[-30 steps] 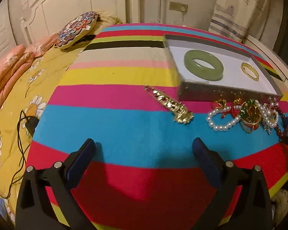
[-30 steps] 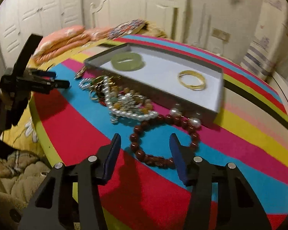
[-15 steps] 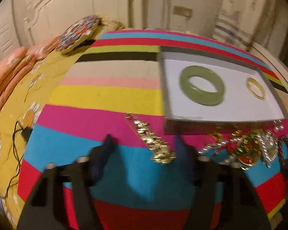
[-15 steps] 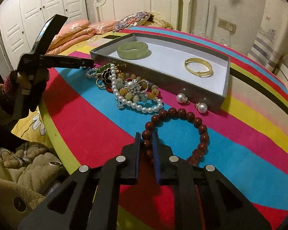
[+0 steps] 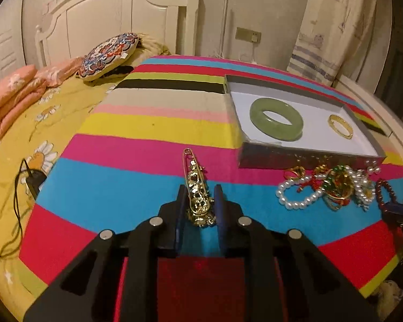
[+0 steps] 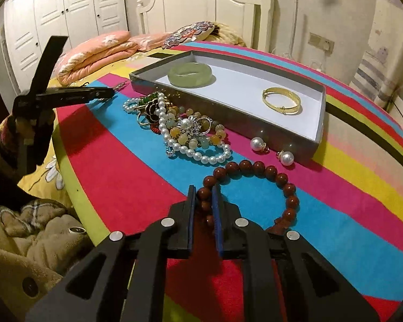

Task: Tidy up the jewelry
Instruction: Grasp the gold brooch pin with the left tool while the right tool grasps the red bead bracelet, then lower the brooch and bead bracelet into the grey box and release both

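Between the pads of the left gripper (image 5: 198, 201) lies the gold brooch (image 5: 197, 196), and the jaws are closing on its wider, ornate lower end; the thin pin tip points away toward the tray (image 5: 309, 158). It looks light, rigid and slick, so a hold across the chunky body seems safer than the wire pin. Over on the other side, the right gripper (image 6: 204, 201) is clenched on a few beads of the dark red bead bracelet (image 6: 258, 166), whose loop lies flat on the striped cloth (image 5: 137, 182) just short of the tray. Being strung, it will likely sag and swing when lifted. Inside the tray sit a jade bangle (image 5: 276, 119) and a gold bangle (image 5: 340, 126).
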A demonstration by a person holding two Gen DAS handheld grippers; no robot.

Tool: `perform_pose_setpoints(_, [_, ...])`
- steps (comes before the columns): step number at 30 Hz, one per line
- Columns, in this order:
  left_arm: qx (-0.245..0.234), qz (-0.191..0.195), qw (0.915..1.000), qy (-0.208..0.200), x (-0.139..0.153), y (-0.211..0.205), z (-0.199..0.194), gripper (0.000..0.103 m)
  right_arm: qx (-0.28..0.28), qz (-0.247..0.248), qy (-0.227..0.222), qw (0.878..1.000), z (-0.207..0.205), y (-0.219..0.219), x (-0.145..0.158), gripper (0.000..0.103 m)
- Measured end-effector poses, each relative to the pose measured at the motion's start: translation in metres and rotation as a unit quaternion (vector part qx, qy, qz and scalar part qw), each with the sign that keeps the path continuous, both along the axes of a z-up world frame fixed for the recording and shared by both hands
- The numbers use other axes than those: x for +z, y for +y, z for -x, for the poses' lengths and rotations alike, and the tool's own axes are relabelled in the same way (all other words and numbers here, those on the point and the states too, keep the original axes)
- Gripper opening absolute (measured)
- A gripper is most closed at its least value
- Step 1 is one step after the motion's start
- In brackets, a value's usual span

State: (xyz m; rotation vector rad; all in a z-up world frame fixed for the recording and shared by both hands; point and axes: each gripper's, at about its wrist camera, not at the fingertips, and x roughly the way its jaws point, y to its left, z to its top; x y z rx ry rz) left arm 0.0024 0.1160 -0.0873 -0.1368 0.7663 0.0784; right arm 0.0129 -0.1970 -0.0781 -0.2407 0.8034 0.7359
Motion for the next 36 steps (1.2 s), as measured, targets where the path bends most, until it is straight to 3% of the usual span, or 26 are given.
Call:
perform_pose_setpoints(5, [-0.01,0.002,0.9998,-0.014,0.005,-0.003,0.015,0.019,-0.02,-0.118,0.068,0.99,-0.011,-0.026,0.006,0.013])
perform_pose_setpoints(9, [-0.018,0.003,0.9994,-0.031,0.017,-0.008,0.023,0.019,-0.027,-0.235,0.117,0.965,-0.023,-0.05,0.013,0.013])
perform_pose_setpoints(12, [-0.02,0.0,0.9991,-0.038,0.023,-0.011,0.027,0.019,-0.037,-0.314,0.151,0.937,-0.032,-0.07,0.013,0.013])
perform_pose_setpoints(16, [-0.022,-0.001,0.9988,-0.043,0.028,-0.013,0.03,0.019,-0.054,-0.369,0.171,0.912,-0.039,-0.086,0.012,0.013])
perform_pose_setpoints(24, [-0.03,-0.018,0.9975,-0.062,0.049,-0.02,0.032,0.019,-0.085,-0.357,0.131,0.921,-0.039,-0.091,0.035,0.013])
perform_pose_setpoints(36, [-0.074,-0.07,0.9906,-0.091,0.082,-0.049,0.025,0.019,-0.125,-0.234,0.003,0.964,-0.042,-0.074,0.099,0.013])
